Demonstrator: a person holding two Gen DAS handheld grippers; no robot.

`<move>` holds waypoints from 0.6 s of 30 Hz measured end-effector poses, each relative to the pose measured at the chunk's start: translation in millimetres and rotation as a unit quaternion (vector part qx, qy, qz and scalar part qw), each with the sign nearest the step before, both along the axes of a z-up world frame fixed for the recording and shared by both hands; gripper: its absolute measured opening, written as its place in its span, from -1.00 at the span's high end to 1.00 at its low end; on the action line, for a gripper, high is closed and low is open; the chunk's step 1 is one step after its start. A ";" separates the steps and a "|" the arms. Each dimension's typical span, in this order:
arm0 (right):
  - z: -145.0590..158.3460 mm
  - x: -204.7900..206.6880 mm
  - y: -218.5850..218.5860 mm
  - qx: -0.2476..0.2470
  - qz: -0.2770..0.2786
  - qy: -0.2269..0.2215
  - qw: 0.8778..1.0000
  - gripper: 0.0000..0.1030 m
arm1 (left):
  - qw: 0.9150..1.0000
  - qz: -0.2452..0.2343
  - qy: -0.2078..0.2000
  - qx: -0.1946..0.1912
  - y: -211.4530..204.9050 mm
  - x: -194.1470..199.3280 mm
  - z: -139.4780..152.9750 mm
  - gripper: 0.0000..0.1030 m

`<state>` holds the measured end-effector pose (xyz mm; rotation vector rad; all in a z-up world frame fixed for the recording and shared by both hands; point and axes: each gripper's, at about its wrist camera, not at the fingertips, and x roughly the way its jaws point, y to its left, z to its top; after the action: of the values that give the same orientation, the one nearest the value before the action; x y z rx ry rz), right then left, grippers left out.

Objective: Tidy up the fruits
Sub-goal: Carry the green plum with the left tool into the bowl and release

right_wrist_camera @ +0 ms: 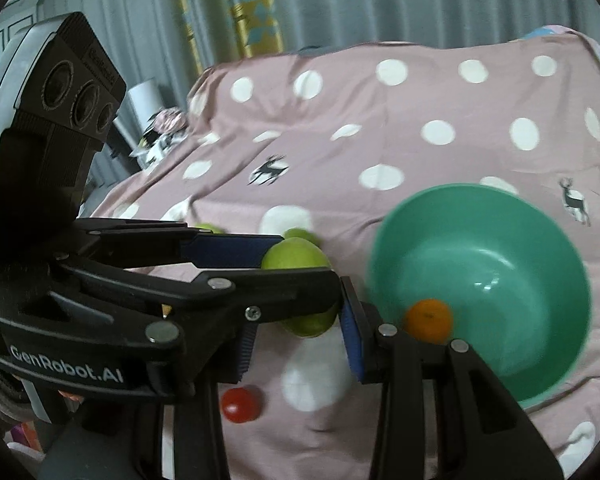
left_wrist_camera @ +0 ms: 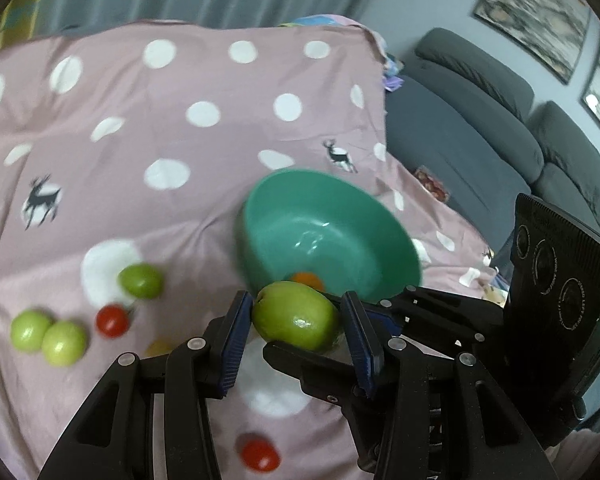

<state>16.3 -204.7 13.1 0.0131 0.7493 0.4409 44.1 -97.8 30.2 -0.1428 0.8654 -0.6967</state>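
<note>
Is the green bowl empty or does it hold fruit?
Not empty: one orange fruit lies inside the green bowl.

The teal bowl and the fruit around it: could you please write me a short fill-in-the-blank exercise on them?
1. The left gripper grips a round fruit whose colour is ___.
2. The single small fruit inside the teal plastic bowl is coloured ___.
3. The pink cloth under everything is printed with white dots and dark ___.

Missing words: green; orange; deer.
</note>
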 end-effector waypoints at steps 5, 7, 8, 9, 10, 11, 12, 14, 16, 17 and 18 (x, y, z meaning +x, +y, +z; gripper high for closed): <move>0.1 3.6 -28.1 0.004 -0.034 -0.004 0.999 0.26 | 1.000 -0.024 0.002 -0.007 -26.4 14.0 -1.7 0.10; -2.1 6.9 -38.9 0.004 -0.047 -0.002 0.999 0.26 | 0.999 -0.031 0.010 -0.013 -36.4 21.9 -6.2 0.10; -3.5 8.4 -42.0 0.004 -0.051 0.000 0.999 0.26 | 0.999 -0.034 0.014 -0.014 -41.3 25.3 -8.3 0.10; -5.5 11.2 -45.4 0.002 -0.055 0.004 0.998 0.25 | 0.999 -0.037 0.017 -0.014 -45.8 27.8 -10.3 0.10; -7.7 13.7 -49.0 0.002 -0.059 0.008 0.998 0.25 | 0.999 -0.039 0.019 -0.013 -49.9 29.9 -11.7 0.10; -9.3 15.1 -51.6 0.003 -0.062 0.011 0.998 0.25 | 0.999 -0.040 0.020 -0.012 -52.5 30.6 -12.1 0.10; -11.3 17.1 -54.9 0.005 -0.065 0.015 0.998 0.25 | 0.999 -0.042 0.023 -0.010 -56.2 33.0 -14.5 0.10; -14.6 20.1 -59.4 0.009 -0.069 0.023 0.997 0.25 | 0.999 -0.043 0.028 -0.009 -59.5 34.6 -17.8 0.10; -18.3 22.7 -60.3 0.008 -0.072 0.029 0.997 0.25 | 0.999 -0.044 0.032 -0.007 -61.0 35.6 -21.8 0.10; -20.1 24.0 -60.0 0.007 -0.073 0.032 0.997 0.25 | 0.998 -0.043 0.034 -0.005 -61.8 35.3 -23.1 0.10; -22.5 24.8 -60.2 0.006 -0.073 0.035 0.997 0.25 | 0.998 -0.043 0.035 -0.002 -62.1 35.3 -24.7 0.10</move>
<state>41.0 -264.9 -9.4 0.0956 0.8089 0.3067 79.4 -159.9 5.5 -0.1359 0.9422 -0.7770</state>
